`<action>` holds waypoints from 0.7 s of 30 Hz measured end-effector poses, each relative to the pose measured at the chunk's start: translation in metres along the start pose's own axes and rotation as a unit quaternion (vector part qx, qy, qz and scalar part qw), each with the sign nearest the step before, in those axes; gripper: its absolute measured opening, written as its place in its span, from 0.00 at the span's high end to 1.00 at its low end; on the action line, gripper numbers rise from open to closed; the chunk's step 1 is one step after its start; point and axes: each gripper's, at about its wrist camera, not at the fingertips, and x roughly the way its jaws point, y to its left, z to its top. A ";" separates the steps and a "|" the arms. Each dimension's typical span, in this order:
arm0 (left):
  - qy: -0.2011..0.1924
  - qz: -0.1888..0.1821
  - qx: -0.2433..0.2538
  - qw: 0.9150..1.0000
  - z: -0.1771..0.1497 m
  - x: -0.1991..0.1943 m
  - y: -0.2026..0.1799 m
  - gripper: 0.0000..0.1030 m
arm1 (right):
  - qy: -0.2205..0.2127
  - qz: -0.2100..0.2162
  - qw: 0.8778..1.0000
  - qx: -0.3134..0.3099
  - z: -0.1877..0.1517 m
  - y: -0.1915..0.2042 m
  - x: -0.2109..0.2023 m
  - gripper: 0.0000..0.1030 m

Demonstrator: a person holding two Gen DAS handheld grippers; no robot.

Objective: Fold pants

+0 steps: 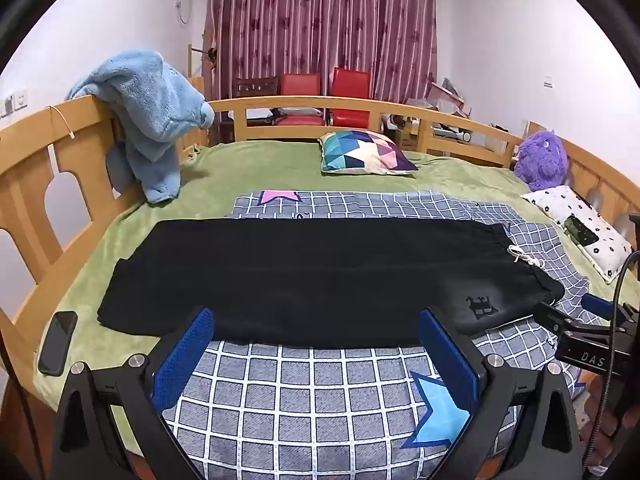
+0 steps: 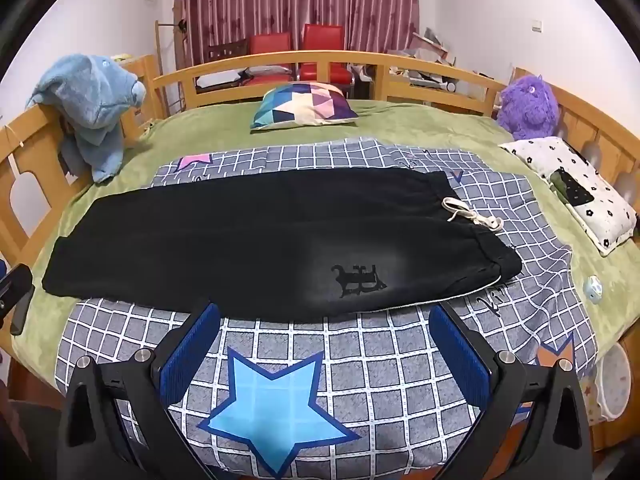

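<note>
Black pants (image 1: 312, 276) lie flat across the bed, folded lengthwise leg over leg, waistband and white drawstring (image 1: 522, 256) at the right, cuffs at the left. In the right wrist view the same pants (image 2: 260, 240) show a dark logo (image 2: 358, 280) near the waistband. My left gripper (image 1: 316, 354) hovers open just short of the pants' near edge, its blue pads (image 1: 184, 360) wide apart with nothing between them. My right gripper (image 2: 324, 346) is open too, over the checked sheet (image 2: 360, 380) in front of the pants. The right gripper's body shows at the right edge of the left wrist view (image 1: 588, 336).
A grey checked sheet with stars (image 1: 300, 408) lies over the green blanket (image 1: 248, 164). A phone (image 1: 58, 342) rests at the left bed edge. A patterned cushion (image 1: 364, 152), purple plush (image 1: 542, 160), white floral pillow (image 1: 584, 228) and blue plush (image 1: 152, 116) on the wooden rail (image 1: 36, 184) surround the pants.
</note>
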 end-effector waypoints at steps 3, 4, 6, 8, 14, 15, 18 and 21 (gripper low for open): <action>0.000 -0.001 0.007 1.000 0.000 0.000 -0.002 0.00 | -0.002 0.003 1.000 0.004 0.000 0.000 0.001 0.01; 0.000 0.002 0.009 1.000 0.000 -0.001 -0.003 0.00 | -0.002 0.002 1.000 0.004 0.000 0.001 0.002 0.01; -0.001 0.001 0.010 1.000 0.000 -0.002 -0.004 0.00 | -0.014 0.004 1.000 0.007 -0.001 -0.006 -0.004 0.01; 0.001 0.001 0.012 1.000 0.000 -0.003 -0.004 0.00 | -0.017 0.004 1.000 0.008 -0.004 -0.006 -0.007 0.01; 0.003 0.000 0.019 1.000 -0.004 -0.002 -0.009 0.00 | -0.016 0.004 1.000 0.013 -0.001 -0.010 -0.013 0.01; 0.003 0.000 0.017 1.000 -0.004 -0.002 -0.009 0.00 | -0.018 0.005 1.000 0.013 0.000 -0.010 -0.014 0.01; 0.007 -0.001 0.010 1.000 -0.004 0.002 -0.007 0.00 | -0.022 0.006 1.000 0.014 0.000 -0.009 -0.015 0.01; 0.005 0.001 0.008 1.000 -0.005 0.002 -0.006 0.00 | -0.024 0.009 1.000 0.014 0.000 -0.008 -0.017 0.01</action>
